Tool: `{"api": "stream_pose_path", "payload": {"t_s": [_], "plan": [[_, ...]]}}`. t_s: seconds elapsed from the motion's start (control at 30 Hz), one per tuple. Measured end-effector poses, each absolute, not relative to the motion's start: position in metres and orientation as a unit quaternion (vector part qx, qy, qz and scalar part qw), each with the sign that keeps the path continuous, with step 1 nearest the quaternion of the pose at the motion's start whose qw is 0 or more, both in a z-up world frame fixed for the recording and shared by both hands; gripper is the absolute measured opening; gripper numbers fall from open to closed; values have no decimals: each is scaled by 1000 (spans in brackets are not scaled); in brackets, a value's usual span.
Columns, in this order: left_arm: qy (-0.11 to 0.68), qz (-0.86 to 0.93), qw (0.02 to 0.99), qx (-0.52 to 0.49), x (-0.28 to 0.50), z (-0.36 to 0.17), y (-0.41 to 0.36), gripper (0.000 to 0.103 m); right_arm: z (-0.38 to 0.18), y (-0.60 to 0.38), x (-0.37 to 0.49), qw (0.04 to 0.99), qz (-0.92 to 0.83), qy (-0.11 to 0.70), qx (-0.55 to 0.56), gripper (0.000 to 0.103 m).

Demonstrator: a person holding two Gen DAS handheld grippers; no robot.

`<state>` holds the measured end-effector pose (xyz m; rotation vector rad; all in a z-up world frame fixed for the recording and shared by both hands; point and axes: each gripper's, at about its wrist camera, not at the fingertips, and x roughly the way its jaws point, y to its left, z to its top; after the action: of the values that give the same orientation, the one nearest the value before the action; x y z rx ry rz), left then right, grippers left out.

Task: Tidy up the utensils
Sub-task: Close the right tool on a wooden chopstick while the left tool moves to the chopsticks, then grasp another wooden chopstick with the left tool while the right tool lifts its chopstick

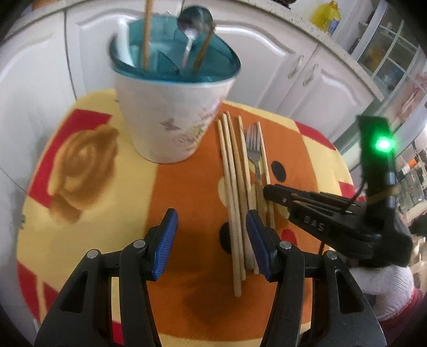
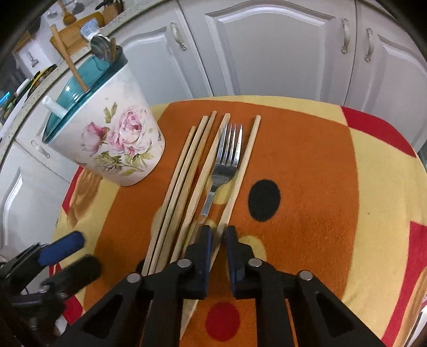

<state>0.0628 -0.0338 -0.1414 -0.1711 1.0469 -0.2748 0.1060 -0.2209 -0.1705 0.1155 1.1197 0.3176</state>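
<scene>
A white floral utensil holder (image 1: 170,114) (image 2: 112,138) with a teal insert stands on the table and holds a spoon (image 1: 193,22) and chopsticks (image 1: 146,34). Several wooden chopsticks (image 1: 234,192) (image 2: 184,181) and a metal fork (image 1: 253,152) (image 2: 226,160) lie side by side on the cloth. My left gripper (image 1: 212,235) is open above the near ends of the chopsticks. My right gripper (image 2: 217,237) has its jaws narrowly apart around the fork's handle and the rightmost chopstick; it also shows in the left wrist view (image 1: 269,190).
The table is covered by an orange, yellow and red cartoon cloth (image 2: 307,186). White cabinet doors (image 2: 267,53) stand close behind the table. A counter with bottles (image 1: 327,16) runs along the top.
</scene>
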Motion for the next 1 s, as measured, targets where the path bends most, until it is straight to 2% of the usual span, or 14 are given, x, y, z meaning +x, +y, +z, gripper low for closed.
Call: {"api": "stream_pose_path", "payload": {"t_s": [0.13, 0.27, 0.33, 0.6, 0.83, 0.93, 1.0], "plan": [[511, -140, 845, -79, 73, -155, -44, 51, -172, -241, 101, 830, 144, 533, 82, 5], [527, -135, 835, -76, 85, -169, -49, 36, -172, -248, 101, 824, 146, 539, 99, 6], [523, -131, 839, -75, 89, -172, -49, 31, -174, -248, 104, 820, 149, 542, 107, 6], [530, -146, 831, -86, 94, -171, -53, 31, -174, -249, 107, 820, 151, 542, 107, 6], [529, -129, 838, -31, 99, -170, -68, 31, -176, -245, 107, 821, 157, 540, 104, 6], [530, -134, 837, -41, 99, -170, -63, 29, -176, -244, 105, 823, 161, 536, 96, 6], [532, -134, 835, -52, 97, -170, -56, 24, -176, -243, 102, 826, 162, 533, 85, 6]]}}
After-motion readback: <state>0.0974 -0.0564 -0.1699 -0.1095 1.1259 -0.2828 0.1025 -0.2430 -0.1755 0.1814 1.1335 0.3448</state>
